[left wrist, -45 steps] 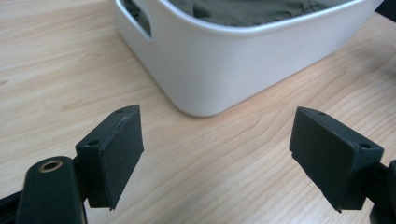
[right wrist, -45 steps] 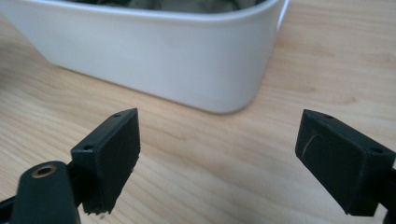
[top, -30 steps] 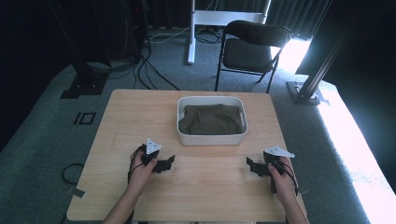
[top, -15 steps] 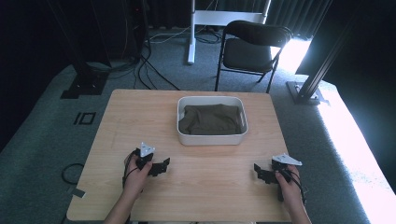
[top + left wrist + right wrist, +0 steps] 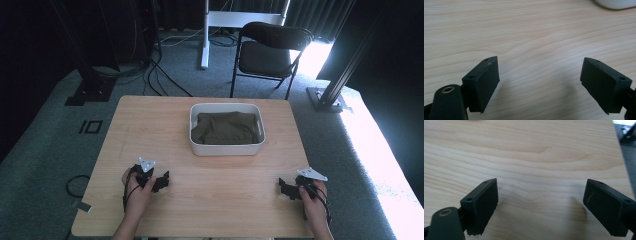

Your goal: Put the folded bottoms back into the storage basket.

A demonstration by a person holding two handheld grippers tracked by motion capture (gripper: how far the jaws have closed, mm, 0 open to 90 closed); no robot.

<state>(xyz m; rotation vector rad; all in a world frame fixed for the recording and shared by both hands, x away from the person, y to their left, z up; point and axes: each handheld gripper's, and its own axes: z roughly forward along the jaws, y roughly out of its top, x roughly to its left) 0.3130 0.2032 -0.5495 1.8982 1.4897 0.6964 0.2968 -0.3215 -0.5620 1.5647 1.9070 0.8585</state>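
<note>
Pale wooden table (image 5: 150, 125), high view: white tub (image 5: 227, 148) of folded dark cloth (image 5: 227, 128) centred at far edge, left gripper (image 5: 162, 181) and right gripper (image 5: 283, 187) parked near corners, well apart from it, likely idle. Left gripper view: jaws wide over bare wood, nothing between; right gripper view: same, jaws wide, empty.

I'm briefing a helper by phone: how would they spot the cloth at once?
Find the light wooden table in front of the black folding chair. On its far middle sits a white rectangular tub. The dark olive cloth lies crumpled inside it, the one soft, dark thing there.
</note>
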